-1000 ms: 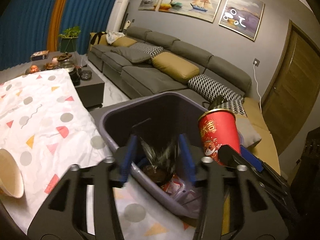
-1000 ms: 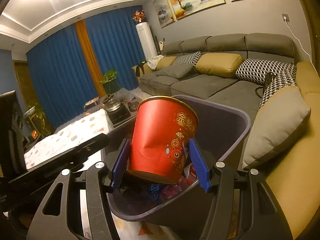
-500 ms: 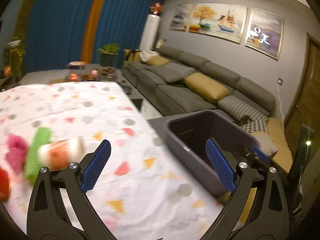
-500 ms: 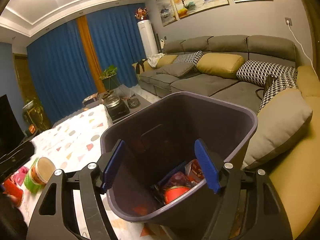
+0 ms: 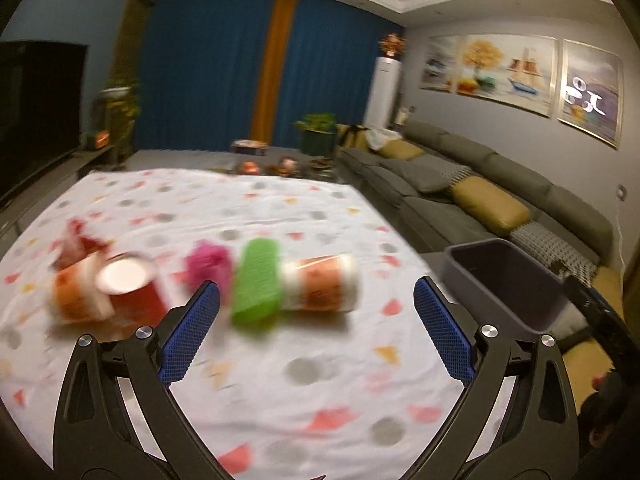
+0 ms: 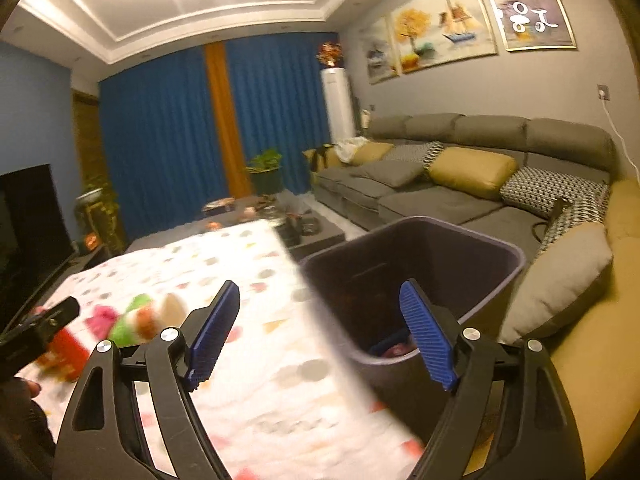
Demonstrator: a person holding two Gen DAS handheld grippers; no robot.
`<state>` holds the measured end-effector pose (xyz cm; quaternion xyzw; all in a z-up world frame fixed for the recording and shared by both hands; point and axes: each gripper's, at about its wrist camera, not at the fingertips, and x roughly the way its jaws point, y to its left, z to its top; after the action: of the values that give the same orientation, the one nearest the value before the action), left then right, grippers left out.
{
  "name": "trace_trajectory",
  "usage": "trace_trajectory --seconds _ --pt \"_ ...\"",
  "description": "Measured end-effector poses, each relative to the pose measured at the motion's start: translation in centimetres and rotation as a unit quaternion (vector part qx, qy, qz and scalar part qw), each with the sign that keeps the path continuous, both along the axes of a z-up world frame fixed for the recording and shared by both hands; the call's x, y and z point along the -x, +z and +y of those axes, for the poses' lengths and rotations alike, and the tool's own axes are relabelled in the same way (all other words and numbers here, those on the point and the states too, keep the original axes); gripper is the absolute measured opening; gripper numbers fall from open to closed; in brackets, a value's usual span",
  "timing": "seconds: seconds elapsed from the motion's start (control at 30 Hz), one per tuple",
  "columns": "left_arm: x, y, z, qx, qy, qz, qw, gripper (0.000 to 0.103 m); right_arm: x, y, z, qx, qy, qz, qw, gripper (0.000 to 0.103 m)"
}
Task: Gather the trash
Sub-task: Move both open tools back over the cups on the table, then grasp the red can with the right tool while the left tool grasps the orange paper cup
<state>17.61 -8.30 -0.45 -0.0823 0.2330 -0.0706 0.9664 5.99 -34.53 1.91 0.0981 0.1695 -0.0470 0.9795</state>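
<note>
Ahead of both sets of fingers: a counter [image 5: 248, 380] under a spotted white cloth, still strewn with trash. Off to the right of the left fingers and right in front of the right ones: a dark bin [image 6: 472, 256], wrappers showing at its bottom.

Left gripper [image 5: 316, 328]: fingers spread wide, nothing between them, having just opened. Right gripper [image 6: 320, 332]: fingers also spread and empty, having just been opening, one blue pad over the bin's mouth, the other over the cloth.

Step in hand, as a judgement: reaching for the next pieces. Straight ahead of the left fingers, lying on its side, a white-and-orange cup [image 5: 320, 284]; touching it on the left, a green packet [image 5: 256, 284]; just beside that, a pink wad [image 5: 208, 266]. Further left, a red cup [image 5: 128, 292] against another orange one, all blurred.

Best taken by coming in low with the left fingers straddling the lying cup across its barrel, not its ends, closing gently since thin paper crushes and rolls. Worth keeping the fingers clear of the cloth, which could bunch and drag. Right fingers free for the green packet or pink wad.
</note>
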Motion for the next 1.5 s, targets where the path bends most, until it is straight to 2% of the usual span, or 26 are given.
trace_trajectory --seconds 0.13,0.3,0.73,1.17,1.5 --pt "2.4 -0.3 4.6 0.011 0.043 0.007 0.999 0.096 0.9 0.1 3.0 -0.007 0.029 -0.004 1.0 0.08" --pt "4.9 -0.6 8.4 -0.002 0.08 0.005 0.9968 0.096 1.4 -0.2 6.5 -0.009 0.058 0.002 0.998 0.08" --pt "8.8 -1.0 15.9 -0.007 0.155 -0.002 0.9879 0.096 1.2 -1.0 16.6 0.021 0.147 0.011 0.989 0.08" --pt "8.8 -1.5 22.1 -0.002 0.215 0.004 0.9767 0.096 -2.4 -2.5 25.9 0.044 0.221 0.031 0.974 0.08" --pt "7.8 -2.1 24.8 0.007 0.236 0.009 0.9717 0.096 -6.7 -3.8 30.6 0.06 0.239 0.055 0.968 0.08"
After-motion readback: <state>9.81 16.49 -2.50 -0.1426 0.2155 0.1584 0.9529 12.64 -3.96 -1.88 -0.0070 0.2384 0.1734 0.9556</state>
